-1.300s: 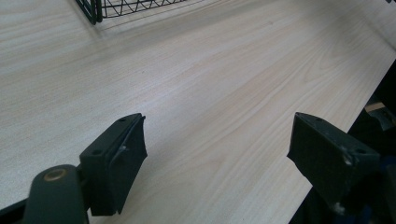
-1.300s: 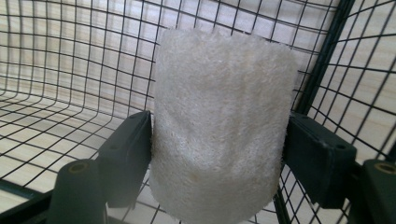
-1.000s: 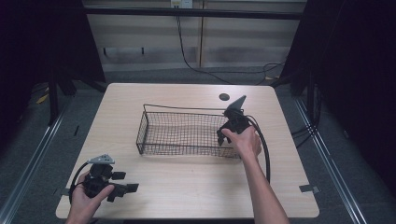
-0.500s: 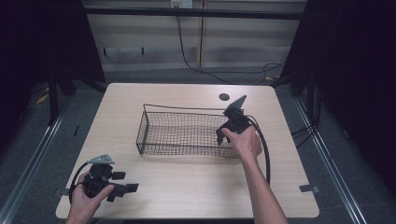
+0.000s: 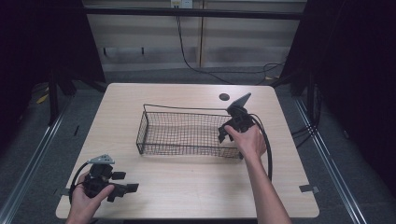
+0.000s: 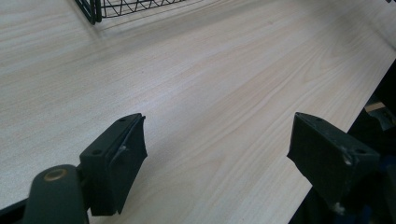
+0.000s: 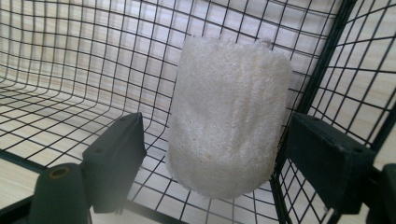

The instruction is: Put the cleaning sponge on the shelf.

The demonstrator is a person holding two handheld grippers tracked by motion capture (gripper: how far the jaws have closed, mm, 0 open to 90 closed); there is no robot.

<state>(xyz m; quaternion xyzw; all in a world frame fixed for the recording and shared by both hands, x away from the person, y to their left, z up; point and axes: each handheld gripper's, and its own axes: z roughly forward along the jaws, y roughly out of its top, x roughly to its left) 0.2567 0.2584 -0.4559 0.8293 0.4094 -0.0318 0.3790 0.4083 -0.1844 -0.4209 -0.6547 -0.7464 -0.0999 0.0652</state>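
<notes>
At the lower left of the high view the left gripper (image 5: 110, 183) rests in a hand on the tabletop (image 5: 187, 186), and in its own view its jaws stand wide apart over bare wood with nothing between them, released. Further up, right of centre, the right gripper (image 5: 229, 131) sits at the right end of the wire basket (image 5: 154, 133), held from behind by the right hand (image 5: 247, 142). Its own view looks into the basket's corner, where a white sponge (image 7: 229, 116) stands between the spread jaws; neither jaw touches it, so this gripper too is released and holds nothing. The step in hand appears to be either taking up or having just let go of the sponge; which one cannot be told. If it is a pick-up, the jaws would do best to close squarely on the sponge's flanks, low enough to catch the bulk, while keeping clear of the wire on the right, which runs just beside that jaw. The sponge looks like a soft, fuzzy, cream-white cylinder, upright, leaning into the corner mesh, and likely to squash under a firm squeeze.
</notes>
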